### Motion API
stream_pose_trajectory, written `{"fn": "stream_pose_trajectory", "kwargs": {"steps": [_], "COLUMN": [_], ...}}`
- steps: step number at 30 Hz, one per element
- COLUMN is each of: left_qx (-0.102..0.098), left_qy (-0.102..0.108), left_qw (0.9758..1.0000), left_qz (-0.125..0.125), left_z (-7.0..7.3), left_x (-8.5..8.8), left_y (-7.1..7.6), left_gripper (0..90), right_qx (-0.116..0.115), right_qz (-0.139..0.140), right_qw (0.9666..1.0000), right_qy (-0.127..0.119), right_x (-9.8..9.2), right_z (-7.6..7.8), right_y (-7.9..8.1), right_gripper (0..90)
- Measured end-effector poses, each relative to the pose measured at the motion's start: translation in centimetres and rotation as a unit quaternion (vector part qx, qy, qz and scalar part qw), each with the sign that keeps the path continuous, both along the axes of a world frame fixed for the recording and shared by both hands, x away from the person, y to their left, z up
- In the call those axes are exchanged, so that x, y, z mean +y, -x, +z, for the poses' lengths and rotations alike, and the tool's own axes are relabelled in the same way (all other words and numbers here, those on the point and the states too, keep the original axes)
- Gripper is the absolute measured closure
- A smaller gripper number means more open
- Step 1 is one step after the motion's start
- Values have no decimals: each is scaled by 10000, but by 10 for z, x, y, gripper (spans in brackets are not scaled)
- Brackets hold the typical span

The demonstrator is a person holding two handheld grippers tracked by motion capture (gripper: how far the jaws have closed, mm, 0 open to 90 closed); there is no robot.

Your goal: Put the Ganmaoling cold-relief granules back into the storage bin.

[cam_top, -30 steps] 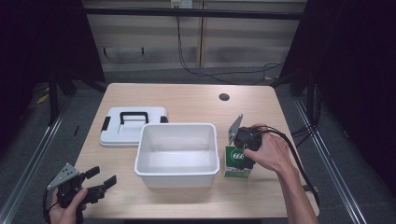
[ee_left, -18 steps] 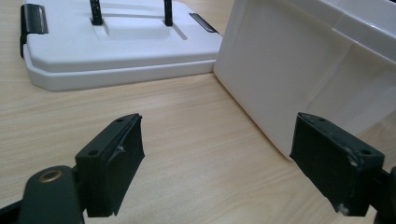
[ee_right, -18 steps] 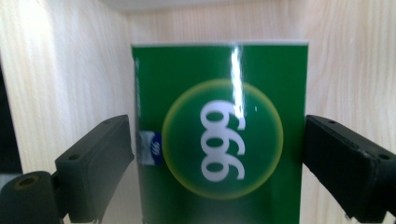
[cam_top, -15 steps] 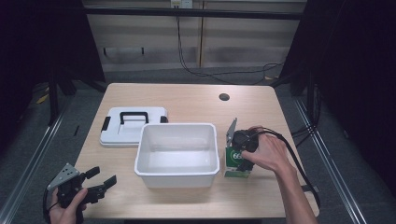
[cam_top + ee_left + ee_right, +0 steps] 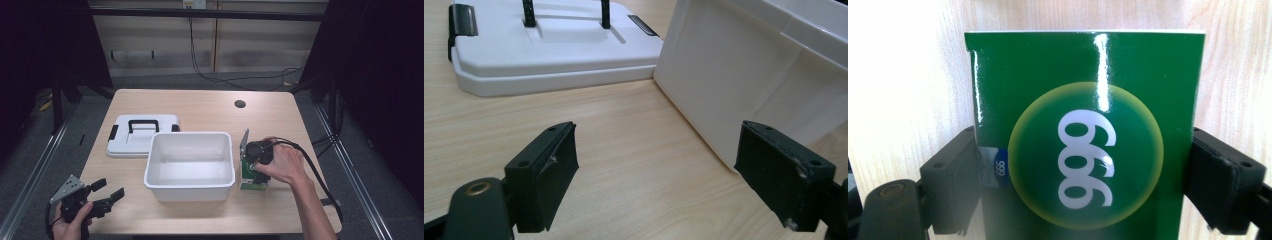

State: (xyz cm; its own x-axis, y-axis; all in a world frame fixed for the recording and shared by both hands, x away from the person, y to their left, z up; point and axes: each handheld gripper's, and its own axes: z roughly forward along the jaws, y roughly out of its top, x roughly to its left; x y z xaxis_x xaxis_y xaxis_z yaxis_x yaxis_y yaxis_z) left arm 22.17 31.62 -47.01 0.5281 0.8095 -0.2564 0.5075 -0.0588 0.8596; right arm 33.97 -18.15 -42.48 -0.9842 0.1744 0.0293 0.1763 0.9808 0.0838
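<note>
Green box (image 5: 1088, 135), glossy with a white "999" in a pale circle, lay right of centre beside the white bin (image 5: 190, 165). Your right gripper (image 5: 255, 167) pointed down, its jaws clasping the box; your left gripper (image 5: 102, 195) gaped empty at lower left.

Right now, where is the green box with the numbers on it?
In the high view the green box lies on the table's right half, just right of the white tub, with the right claw straddling it from above.

Box (image 5: 252, 176) right of tub (image 5: 190, 165) (lid (image 5: 142, 135) behind, left)
</note>
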Motion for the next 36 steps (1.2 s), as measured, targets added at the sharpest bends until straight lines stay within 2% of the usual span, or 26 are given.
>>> {"fn": "stream_pose_trajectory", "kwargs": {"steps": [1, 2, 8, 12, 13, 22, 25, 26, 28, 30, 36], "left_qx": [11, 10, 14, 15, 8, 13, 3, 9, 16, 10, 11], "left_qy": [-1, 1, 6, 11, 7, 14, 8, 11, 19, 9, 15], "left_qw": [10000, 10000, 10000, 10000, 10000, 10000, 10000, 10000, 10000, 10000, 10000], "left_qz": [3, 2, 15, 8, 4, 16, 37, 39, 41, 41, 47], "left_z": [0, 0, 0, 0, 0, 0, 0, 0, 0, 0, 0], "left_x": [0, 0, 0, 0, 0, 0, 0, 0, 0, 0, 0], "left_y": [0, 0, 0, 0, 0, 0, 0, 0, 0, 0, 0], "left_gripper": [166, 166, 166, 166, 166, 166, 166, 166, 166, 166, 166], "right_qx": [0, -39, 57, 62, 9, -39, -4, 87, 78, 109, 24], "right_qz": [0, 112, 57, -27, 102, 97, -1, -67, -18, -105, -199], "right_qw": [10000, 9999, 9999, 9999, 9999, 9998, 9997, 9997, 9998, 9998, 9997], "right_qy": [0, -33, 68, 79, 88, 187, 235, 241, 189, 139, 122], "right_x": [0, 0, 3, 3, 4, 7, 6, 6, 5, 3, 2], "right_z": [0, -1, -8, -7, -7, -6, -6, -4, -3, 1, 13], "right_y": [0, -1, -1, -1, -1, -1, 0, 0, -1, 0, 3], "right_gripper": [130, 128, 125, 142, 153, 159, 158, 159, 158, 159, 158]}}
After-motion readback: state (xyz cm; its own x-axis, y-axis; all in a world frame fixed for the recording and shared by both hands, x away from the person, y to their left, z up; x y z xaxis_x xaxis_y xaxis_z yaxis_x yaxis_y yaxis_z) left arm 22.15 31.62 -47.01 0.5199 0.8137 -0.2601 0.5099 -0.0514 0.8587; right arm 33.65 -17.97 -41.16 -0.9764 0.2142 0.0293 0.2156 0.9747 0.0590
